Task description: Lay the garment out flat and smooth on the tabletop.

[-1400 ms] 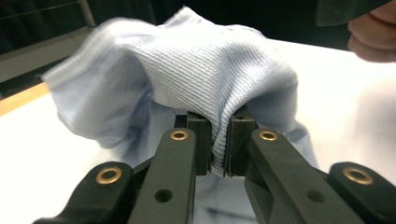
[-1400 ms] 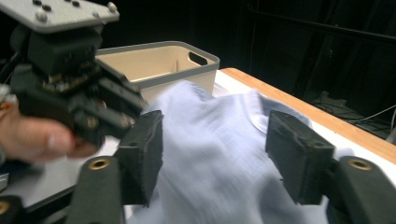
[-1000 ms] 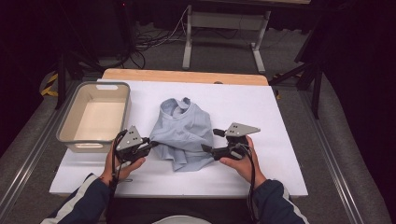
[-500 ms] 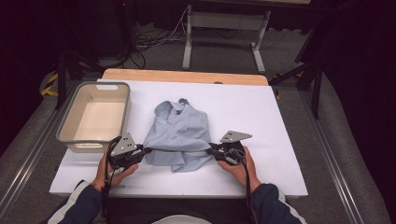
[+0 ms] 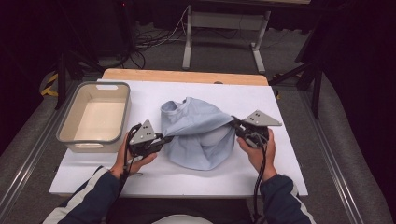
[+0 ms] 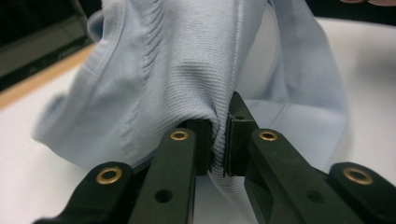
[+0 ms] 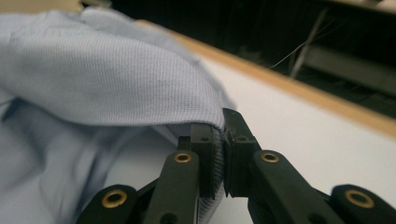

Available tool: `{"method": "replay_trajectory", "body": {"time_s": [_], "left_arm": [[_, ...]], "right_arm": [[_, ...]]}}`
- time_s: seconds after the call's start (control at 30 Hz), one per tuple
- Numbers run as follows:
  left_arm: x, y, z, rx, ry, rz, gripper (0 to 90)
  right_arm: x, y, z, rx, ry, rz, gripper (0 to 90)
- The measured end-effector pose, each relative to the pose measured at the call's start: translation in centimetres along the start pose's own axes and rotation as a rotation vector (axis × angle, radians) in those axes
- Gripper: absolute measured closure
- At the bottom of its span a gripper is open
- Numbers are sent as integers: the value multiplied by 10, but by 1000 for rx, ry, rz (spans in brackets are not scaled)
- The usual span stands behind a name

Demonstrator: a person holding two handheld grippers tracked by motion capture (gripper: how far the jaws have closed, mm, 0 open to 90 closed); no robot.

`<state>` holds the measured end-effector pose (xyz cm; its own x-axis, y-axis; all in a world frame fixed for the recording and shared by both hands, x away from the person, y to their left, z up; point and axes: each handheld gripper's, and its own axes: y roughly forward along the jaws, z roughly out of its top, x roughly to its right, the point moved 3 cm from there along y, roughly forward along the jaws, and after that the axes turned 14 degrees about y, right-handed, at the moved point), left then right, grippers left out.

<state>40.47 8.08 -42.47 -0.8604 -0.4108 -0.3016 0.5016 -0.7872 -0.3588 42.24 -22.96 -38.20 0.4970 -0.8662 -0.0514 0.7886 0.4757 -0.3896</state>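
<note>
A light blue shirt (image 5: 198,133) lies mid-table on the white sheet (image 5: 280,154), its upper layer lifted and stretched between my two grippers. My left gripper (image 5: 164,139) pinches the shirt's left edge. In the left gripper view the pads of the left gripper (image 6: 218,144) press a bunched fold of the ribbed blue cloth (image 6: 163,70). My right gripper (image 5: 235,122) holds the shirt's right edge. Its jaws have just been closing, and in the right gripper view the right gripper (image 7: 218,154) clamps a fold of the cloth (image 7: 93,79).
A grey, empty bin (image 5: 95,112) stands at the left of the table, close to my left hand. The wooden table edge (image 5: 187,75) runs along the back. Dark floor, cables and a metal stand (image 5: 189,37) lie beyond it.
Both hands have risen from the table and moved apart. The shirt's upper layer, flat before, now hangs taut between the grippers. The right jaws have closed on the cloth.
</note>
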Motion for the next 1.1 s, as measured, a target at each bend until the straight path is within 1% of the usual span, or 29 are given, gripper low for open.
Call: {"method": "replay_trajectory", "body": {"time_s": [0.03, 0.1, 0.13, 0.2, 0.23, 0.3, 0.37, 0.43, 0.47, 0.5, 0.53, 0.57, 0.6, 0.63, 0.67, 0.7, 0.73, 0.8, 0.9, 0.93, 0.97, 1.0, 1.03, 1.07, 1.1], "left_arm": [[-3, 3, 6, 11, 1, 1, 841], [-7, 7, 16, 28, 8, 5, 841], [-10, 7, 22, 37, 18, 11, 841], [-14, 7, 30, 50, 21, 20, 841], [-15, 5, 32, 56, 25, 28, 841], [-15, 1, 33, 67, 20, 32, 841], [-12, -3, 30, 58, 18, 33, 840], [-8, -8, 21, 43, 15, 28, 839], [-5, -10, 13, 22, 13, 22, 839], [-2, -12, 8, 8, 12, 18, 838], [1, -13, 2, -4, 10, 14, 838], [6, -17, -7, -28, 9, 9, 837], [10, -19, -14, -48, 7, 5, 837], [16, -23, -24, -68, 3, -5, 836], [20, -24, -30, -80, -4, -15, 835], [27, -27, -38, -110, -1, -25, 833], [32, -29, -45, -131, 7, -24, 829], [38, -33, -53, -162, 9, -38, 819], [46, -40, -61, -191, 19, -52, 793], [49, -44, -62, -199, 22, -60, 777], [50, -46, -63, -204, 34, -57, 746], [51, -50, -63, -206, 27, -57, 722], [51, -53, -62, -204, 30, -57, 665], [52, -57, -61, -187, 26, -64, 613], [50, -60, -60, -178, 22, -59, 540]], "right_arm": [[3, -4, 12, 25, -16, -22, 850], [5, -9, 31, 61, -69, -69, 850], [5, -12, 38, 74, -88, -78, 850], [2, -19, 57, 106, -146, -112, 850], [0, -21, 64, 118, -164, -115, 850], [-5, -25, 73, 123, -198, -112, 850], [-11, -25, 75, 117, -224, -104, 850], [-18, -24, 69, 101, -241, -73, 850], [-22, -23, 63, 90, -254, -52, 849], [-28, -21, 55, 76, -263, -17, 850], [-32, -19, 50, 61, -266, 2, 849], [-36, -17, 44, 46, -272, 23, 849], [-44, -14, 34, 24, -287, 64, 848], [-52, -12, 26, 10, -298, 96, 848], [-60, -10, 15, -8, -303, 133, 847], [-65, -8, 9, -23, -308, 157, 846], [-73, -6, -2, -38, -308, 193, 846], [-84, -2, -14, -70, -316, 231, 845], [-100, 4, -32, -114, -311, 299, 844], [-104, 6, -38, -134, -319, 316, 844], [-109, 9, -44, -156, -329, 337, 844], [-112, 10, -48, -171, -322, 355, 844], [-114, 12, -52, -184, -319, 364, 844], [-115, 13, -55, -197, -325, 368, 843], [-116, 15, -59, -208, -316, 379, 844]]}}
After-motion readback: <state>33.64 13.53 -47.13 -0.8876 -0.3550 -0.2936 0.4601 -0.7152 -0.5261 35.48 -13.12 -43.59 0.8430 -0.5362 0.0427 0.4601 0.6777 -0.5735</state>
